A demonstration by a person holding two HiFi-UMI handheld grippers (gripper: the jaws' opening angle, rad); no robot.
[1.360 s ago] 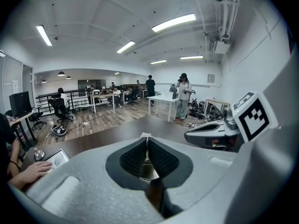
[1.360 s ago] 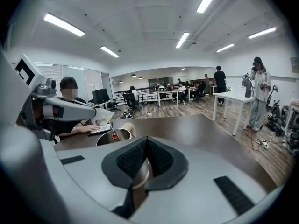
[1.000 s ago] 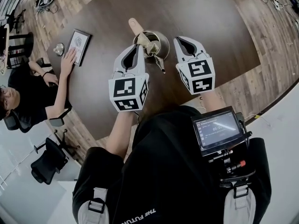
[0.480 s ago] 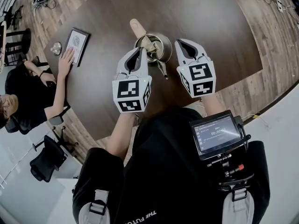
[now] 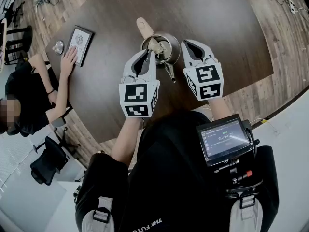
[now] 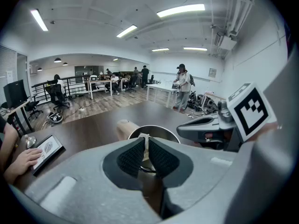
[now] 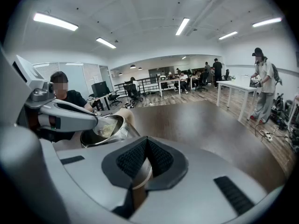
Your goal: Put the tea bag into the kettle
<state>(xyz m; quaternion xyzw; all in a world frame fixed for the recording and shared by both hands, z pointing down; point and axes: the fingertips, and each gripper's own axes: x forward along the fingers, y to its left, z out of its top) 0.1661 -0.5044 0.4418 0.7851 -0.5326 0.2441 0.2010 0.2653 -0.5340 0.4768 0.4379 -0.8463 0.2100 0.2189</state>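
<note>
Looking down, you have the small screen (image 5: 224, 139) on your chest rig nearest, with both grippers held out beyond it over the dark table (image 5: 222, 23). Your left gripper (image 5: 150, 53) has its jaws pressed together on the tea bag (image 6: 144, 144), the pale bag pinched between the ribbed pads. It hangs right at the open mouth of the steel kettle (image 5: 169, 41); whether it touches the inside wall cannot be told. Your right gripper (image 5: 186, 43) sits just beside the kettle on its right, jaws closed together with nothing in them. The kettle stands upright, its spout (image 5: 170, 74) pointing back toward you and its wooden handle (image 5: 143, 27) on the far side. Farther left, a seated person rests a hand (image 5: 70, 61) on a framed board (image 5: 81, 41).
</note>
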